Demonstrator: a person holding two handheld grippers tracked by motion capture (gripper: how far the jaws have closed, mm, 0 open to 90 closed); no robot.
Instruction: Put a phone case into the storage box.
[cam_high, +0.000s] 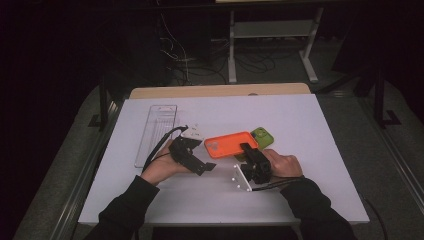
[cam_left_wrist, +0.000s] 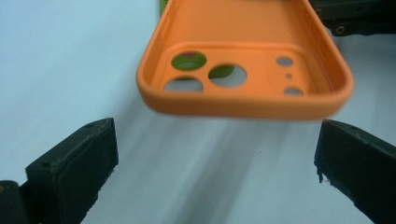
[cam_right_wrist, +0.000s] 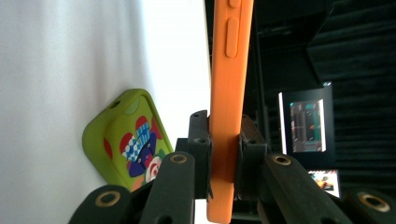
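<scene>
matt, finely textured orange phone case (cam_left_wrist: 243, 70), soft rubbery plastic; glossy printed green case (cam_right_wrist: 130, 140); smooth white tabletop (cam_high: 300, 130); clear plastic tray (cam_high: 156, 131).

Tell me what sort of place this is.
Probably a lab or workshop recording station: a white table in a dark room, loose cables on the floor behind, and a metal-legged bench beyond.

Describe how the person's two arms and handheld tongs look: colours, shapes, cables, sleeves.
Both forearms wear dark long sleeves. Each hand carries black tongs: the left tongs and the right tongs, built of angular black bars. A black cable loops from the left one. Each bears a pale three-cornered plate. Brass-coloured rivets mark the right linkage.
</scene>
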